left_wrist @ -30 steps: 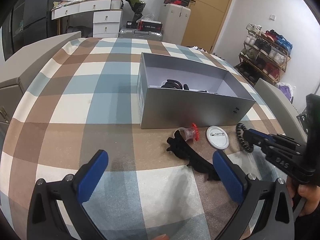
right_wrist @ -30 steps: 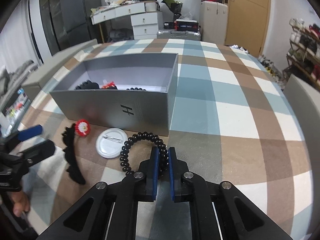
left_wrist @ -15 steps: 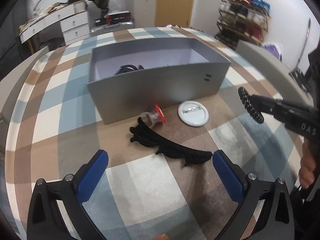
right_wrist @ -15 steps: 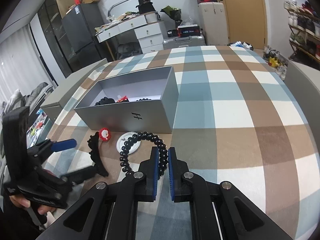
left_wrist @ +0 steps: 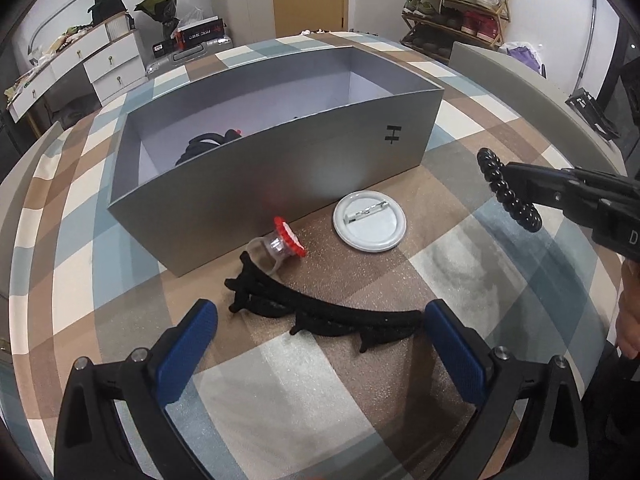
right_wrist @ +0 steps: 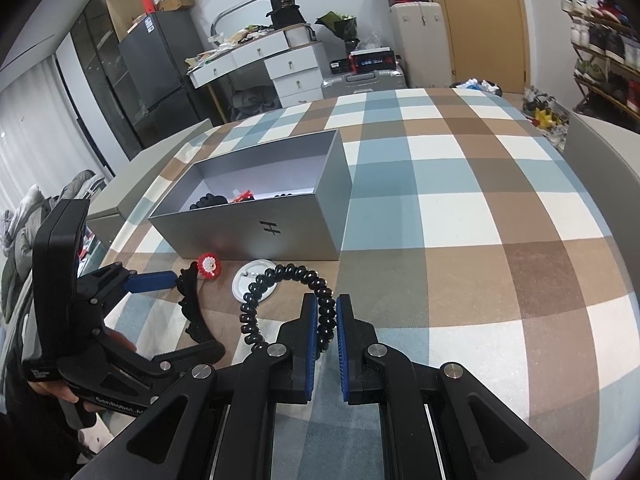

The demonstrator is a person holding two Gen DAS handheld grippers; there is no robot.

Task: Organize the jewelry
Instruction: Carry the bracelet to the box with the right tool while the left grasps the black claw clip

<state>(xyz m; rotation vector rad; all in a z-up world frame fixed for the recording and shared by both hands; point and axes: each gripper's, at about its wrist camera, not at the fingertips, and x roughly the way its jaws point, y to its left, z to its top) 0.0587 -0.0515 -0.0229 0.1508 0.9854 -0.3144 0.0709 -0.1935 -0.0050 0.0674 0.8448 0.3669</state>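
Observation:
My right gripper (right_wrist: 324, 320) is shut on a black beaded bracelet (right_wrist: 280, 284) and holds it above the table, in front of the grey box (right_wrist: 256, 232). The bracelet (left_wrist: 508, 194) also shows at the right of the left wrist view. My left gripper (left_wrist: 320, 328) is open, its blue pads on either side of a black toothed hair clip (left_wrist: 320, 312) on the cloth. A white round badge (left_wrist: 370, 224) and a small clear piece with a red frill (left_wrist: 282, 242) lie by the box's front wall (left_wrist: 280, 184). Dark items lie inside the box.
The table wears a checked brown, blue and white cloth (right_wrist: 460, 208). Grey chair backs (left_wrist: 540, 92) stand at its sides. A white drawer unit (right_wrist: 296, 68), a fridge and a shoe rack stand behind.
My right gripper has risen and drawn back with the bracelet. My left gripper has swung right and closed in on the hair clip, which now lies between its pads.

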